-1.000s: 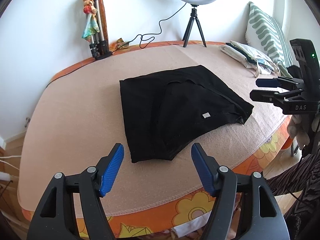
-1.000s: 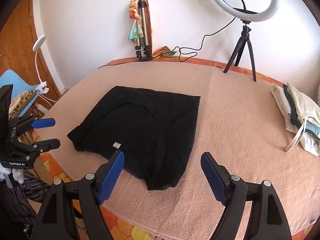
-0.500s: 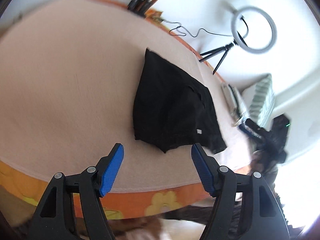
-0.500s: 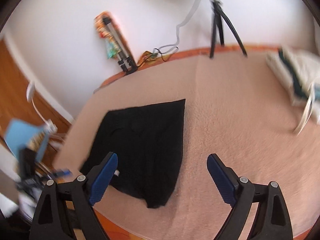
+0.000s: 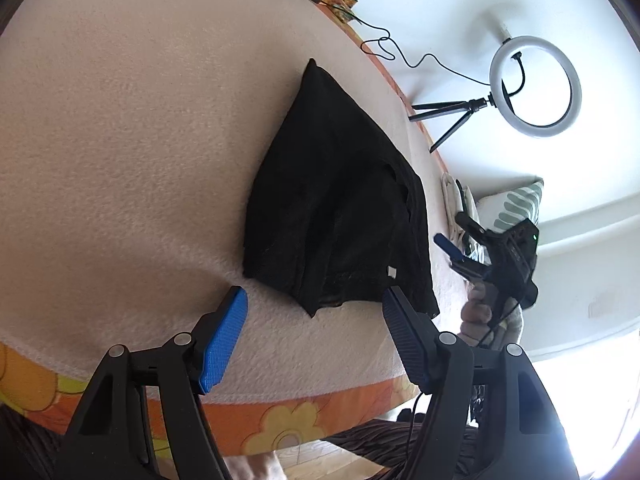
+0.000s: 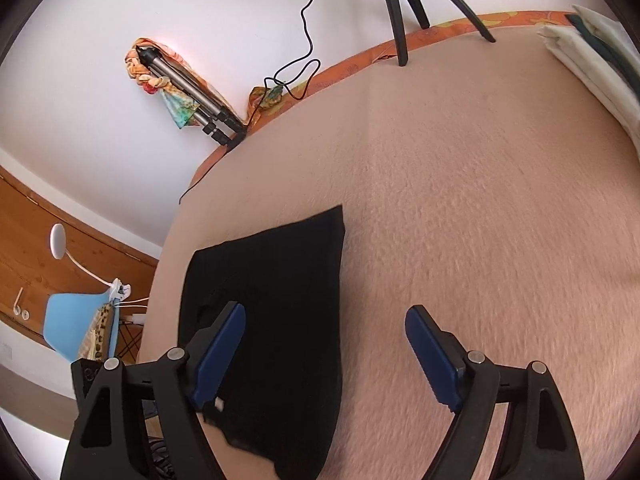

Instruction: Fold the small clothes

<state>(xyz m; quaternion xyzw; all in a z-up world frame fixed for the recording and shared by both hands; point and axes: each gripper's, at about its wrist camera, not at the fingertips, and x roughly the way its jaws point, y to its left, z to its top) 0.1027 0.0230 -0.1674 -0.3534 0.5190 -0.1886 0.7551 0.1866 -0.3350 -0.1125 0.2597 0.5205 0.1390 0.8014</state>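
Note:
A black garment (image 5: 340,208) lies flat, partly folded, on the beige blanket (image 5: 120,140), with a small white tag (image 5: 392,271) near its front edge. My left gripper (image 5: 313,294) hangs open just short of the garment's near corner, nothing between its blue pads. In the right wrist view the garment (image 6: 280,280) runs under my right gripper (image 6: 325,310). Its jaws are closing but still wide. The garment's right edge lies below the gap and the pads do not touch it. The left wrist view shows the right gripper (image 5: 456,232) beyond the garment's far side, held by a hand.
A ring light (image 5: 536,86) on a small tripod stands at the bed's far edge. A folded tripod wrapped in a scarf (image 6: 180,92) leans on the wall. Light clothes (image 6: 592,60) and a striped pillow (image 5: 516,204) lie at one end. A blue chair (image 6: 76,328) stands beside the bed.
Both grippers rolled and dropped closer to the bed. The left one now sits near the garment's front corner. The right one moved over the garment's edge.

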